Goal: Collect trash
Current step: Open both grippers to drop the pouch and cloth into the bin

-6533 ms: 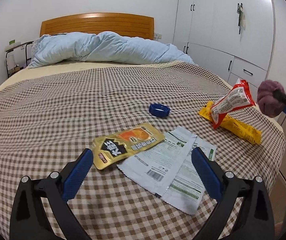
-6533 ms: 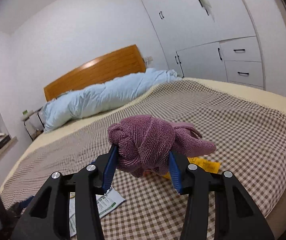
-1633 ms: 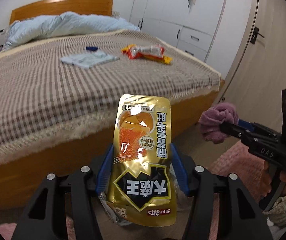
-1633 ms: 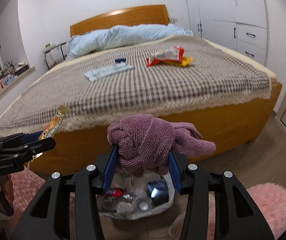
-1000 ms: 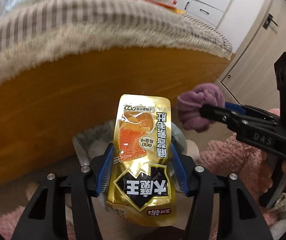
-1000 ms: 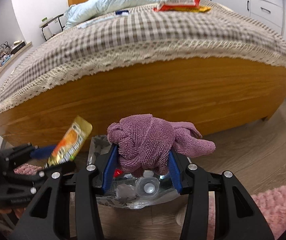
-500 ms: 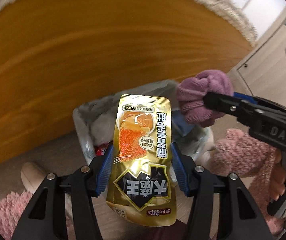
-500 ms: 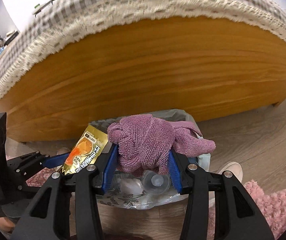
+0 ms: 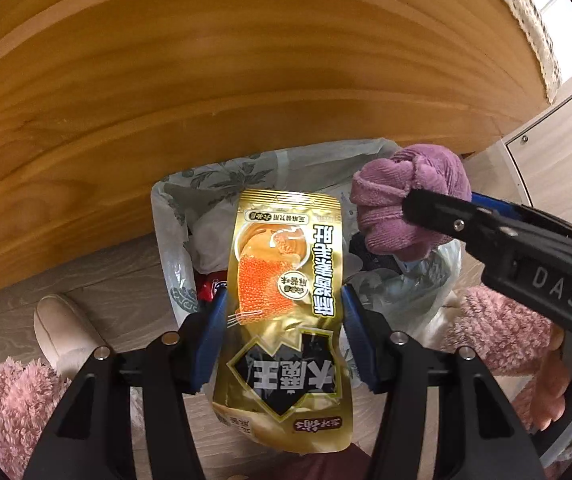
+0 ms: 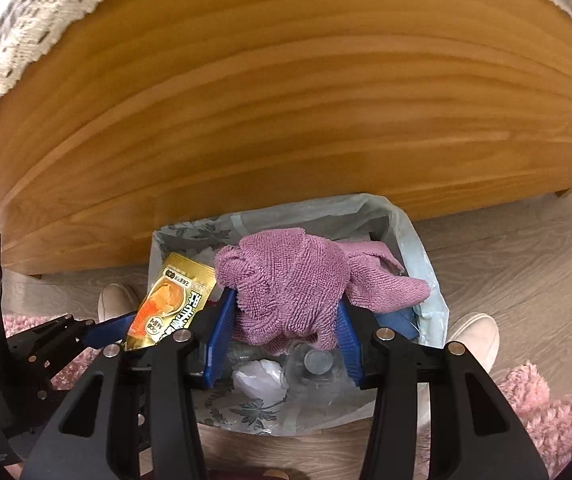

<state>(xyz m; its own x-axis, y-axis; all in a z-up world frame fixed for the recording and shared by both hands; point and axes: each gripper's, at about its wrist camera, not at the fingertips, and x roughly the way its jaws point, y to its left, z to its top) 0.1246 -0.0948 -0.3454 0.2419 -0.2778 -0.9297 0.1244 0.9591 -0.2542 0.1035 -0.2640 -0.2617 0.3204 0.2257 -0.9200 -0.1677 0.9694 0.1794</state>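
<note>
Fingers (image 9: pixel 210 344) of the left gripper (image 9: pixel 284 340) pinch the gold wrapper (image 9: pixel 286 320).

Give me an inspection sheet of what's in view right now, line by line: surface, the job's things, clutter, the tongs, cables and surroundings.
Surface: light wood-look floor, with the bin standing on it.
Job's things: gold snack pouch held over the lined trash bin; the bin already holds a clear bottle, crumpled white plastic and a red wrapper.
Clutter: purple cloth, bunched up over the bin.
Tongs: left tongs shut on the gold snack pouch; right tongs shut on the purple cloth.
Cables: nothing seen.
Surroundings: wooden bed frame right behind the bin, lace-edged bedspread hanging over it, fluffy pink rug, pale slippers.
</note>
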